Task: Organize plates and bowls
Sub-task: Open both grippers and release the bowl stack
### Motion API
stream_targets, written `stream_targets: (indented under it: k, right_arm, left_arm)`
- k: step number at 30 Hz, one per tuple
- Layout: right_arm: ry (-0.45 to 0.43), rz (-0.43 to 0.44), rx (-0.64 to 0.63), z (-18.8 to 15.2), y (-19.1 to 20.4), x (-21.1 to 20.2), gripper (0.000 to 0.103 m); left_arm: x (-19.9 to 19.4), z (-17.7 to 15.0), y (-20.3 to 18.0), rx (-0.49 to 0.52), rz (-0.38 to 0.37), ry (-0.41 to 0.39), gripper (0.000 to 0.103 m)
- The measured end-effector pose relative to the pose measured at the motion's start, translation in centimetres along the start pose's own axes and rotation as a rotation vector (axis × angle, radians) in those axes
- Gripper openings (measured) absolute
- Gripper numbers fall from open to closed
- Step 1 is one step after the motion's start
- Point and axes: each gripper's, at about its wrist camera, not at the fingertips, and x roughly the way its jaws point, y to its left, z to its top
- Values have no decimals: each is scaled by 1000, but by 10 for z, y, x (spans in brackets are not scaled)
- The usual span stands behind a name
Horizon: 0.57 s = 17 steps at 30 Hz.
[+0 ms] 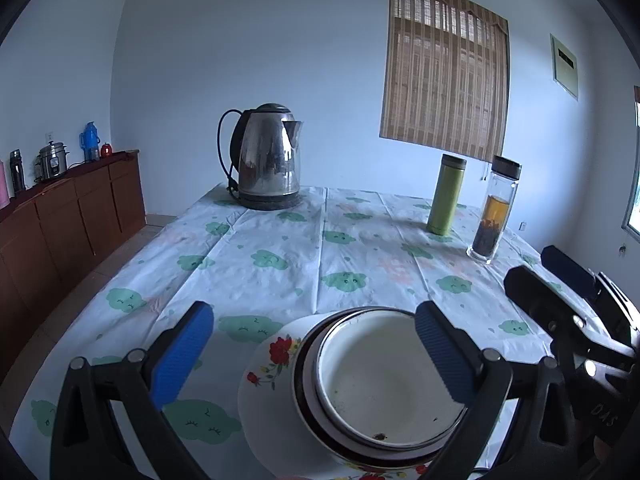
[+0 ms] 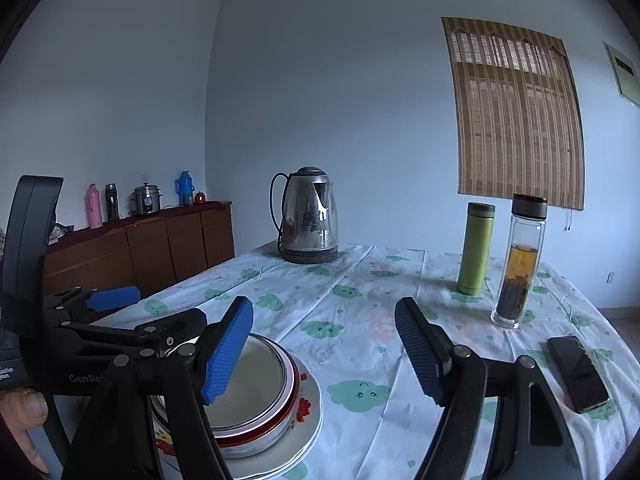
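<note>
- The left claw (image 1: 314, 354) is hovering wide open over the stack, its right pad (image 1: 442, 354) overlapping the bowl's rim in this view and its left pad (image 1: 182, 354) out over the cloth; it is holding nothing.
- The right claw (image 2: 324, 354) is also standing wide open and empty, one pad (image 2: 228, 354) in front of the bowl's near edge, the other over bare worktop (image 2: 360, 280).
- The stack is sitting at the near edge of the worktop: a white bowl (image 1: 384, 376) nested in a red-rimmed dish (image 1: 304, 376), both resting on a flowered plate (image 1: 268, 364).
- The stacking is looking largely done, so the step in hand is probably squaring the pile or letting it be.
- If nudging, it is worth pushing low on the dish rather than on the bowl's lip, so that the bowl is not tipping.
- If lifting, it is better to be pinching one rim only, with the other claw steadying the plate beneath.
- Both claws are crowding the same pile, so moving one at a time is keeping them from knocking together.
- The kettle (image 1: 266, 156), the green flask (image 1: 446, 194), the tea bottle (image 1: 494, 208) and the phone (image 2: 578, 372) are standing well apart and need no care.
</note>
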Motion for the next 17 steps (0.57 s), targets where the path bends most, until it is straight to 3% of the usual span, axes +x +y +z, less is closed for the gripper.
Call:
stream_targets:
  k: [17]
  right_arm:
    - [-4, -5, -32, -1, 5, 1, 75]
  left_arm:
    - [3, 0, -3, 18, 21, 15, 103]
